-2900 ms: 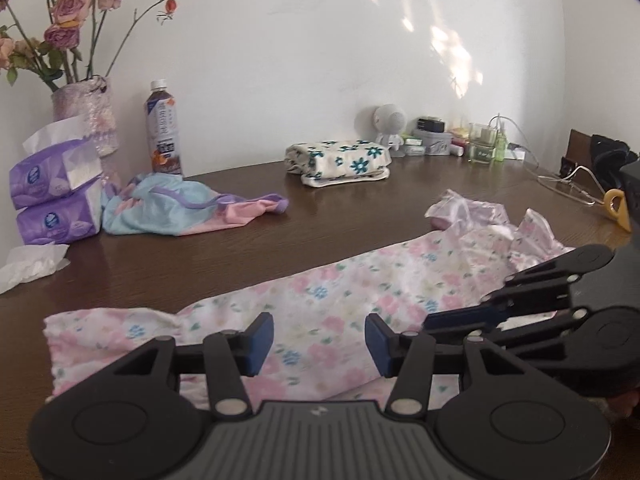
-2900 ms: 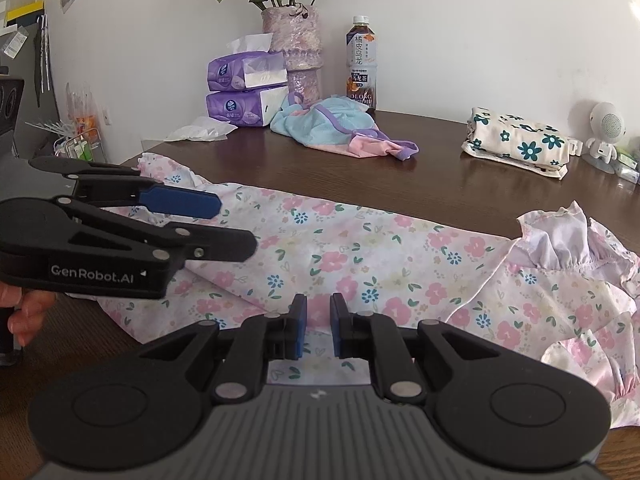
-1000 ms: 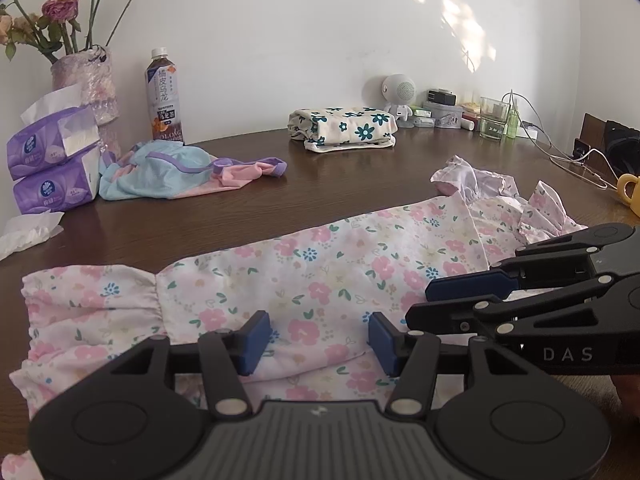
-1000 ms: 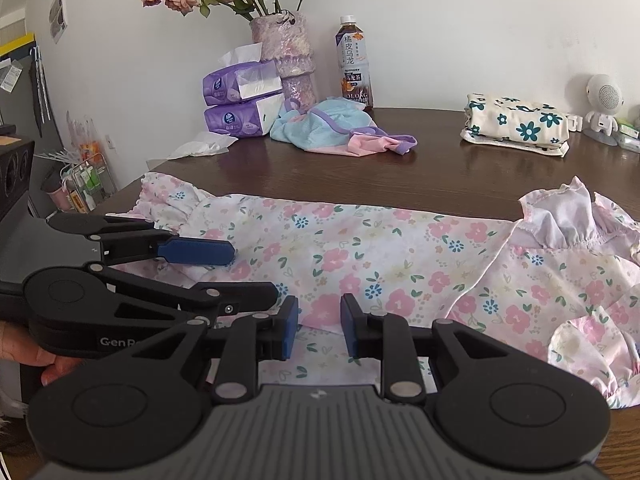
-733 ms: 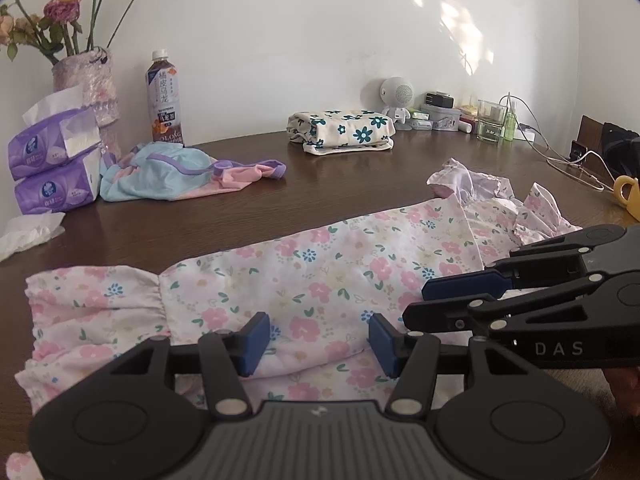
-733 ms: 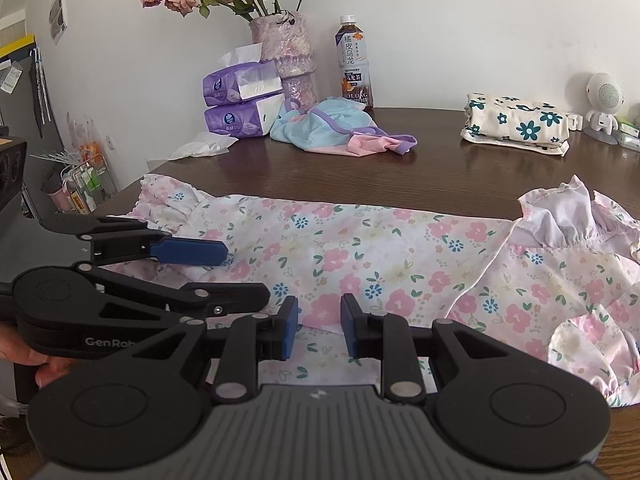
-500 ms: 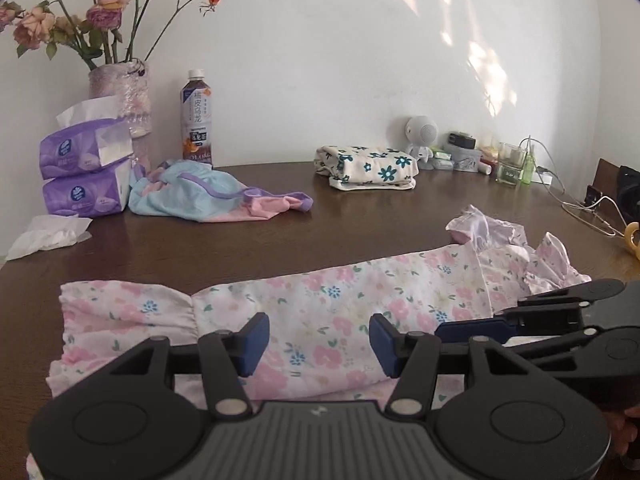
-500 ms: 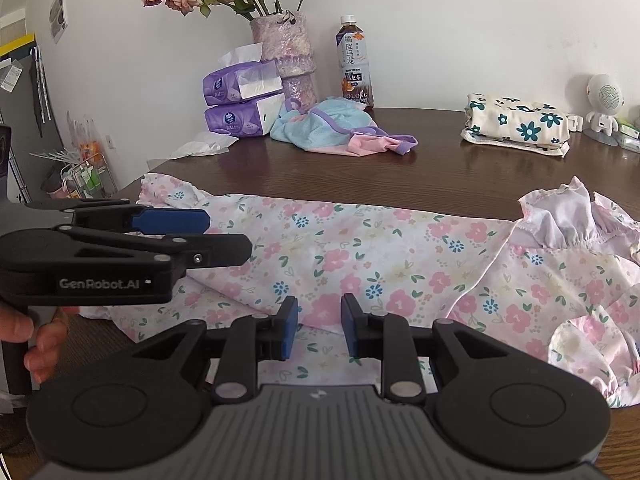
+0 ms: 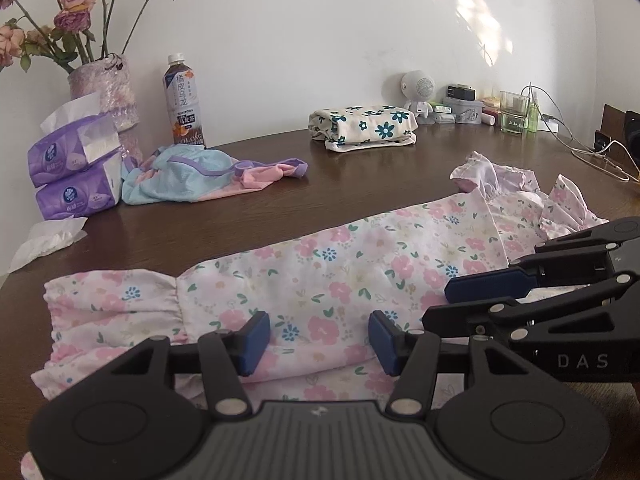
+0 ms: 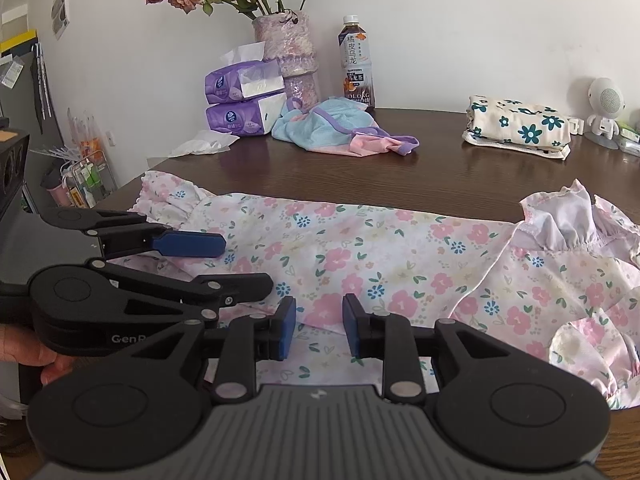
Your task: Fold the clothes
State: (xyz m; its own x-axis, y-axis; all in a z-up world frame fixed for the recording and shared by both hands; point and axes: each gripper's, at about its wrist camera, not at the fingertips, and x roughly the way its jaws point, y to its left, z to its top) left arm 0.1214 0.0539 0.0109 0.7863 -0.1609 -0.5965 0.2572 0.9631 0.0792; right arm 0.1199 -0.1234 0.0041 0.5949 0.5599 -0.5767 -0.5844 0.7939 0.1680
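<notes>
Dark wood table [image 9: 360,168] against a white wall, and stretched lengthwise across it lies the floral dress [image 9: 340,272], pink and blue flowers on pale cloth, partly folded along its length, ruffled sleeves bunched at one end, gathered hem at the other. Left gripper [image 9: 319,338] sits low at the near edge of the dress, blue-padded fingers spread wide, nothing between them but cloth underneath. Right gripper [image 10: 319,328] is close beside it, over the same near edge, its fingers parted too, a narrower gap, gripping nothing. Each gripper shows in the other's camera, side on. Back along the wall: a vase of roses [image 10: 286,52], two purple tissue packs [image 10: 244,98] stacked, a tea bottle [image 9: 183,108], a crumpled blue and pink garment [image 9: 200,174], and a neatly folded cloth with teal flowers [image 9: 364,128], well apart from the dress.
</notes>
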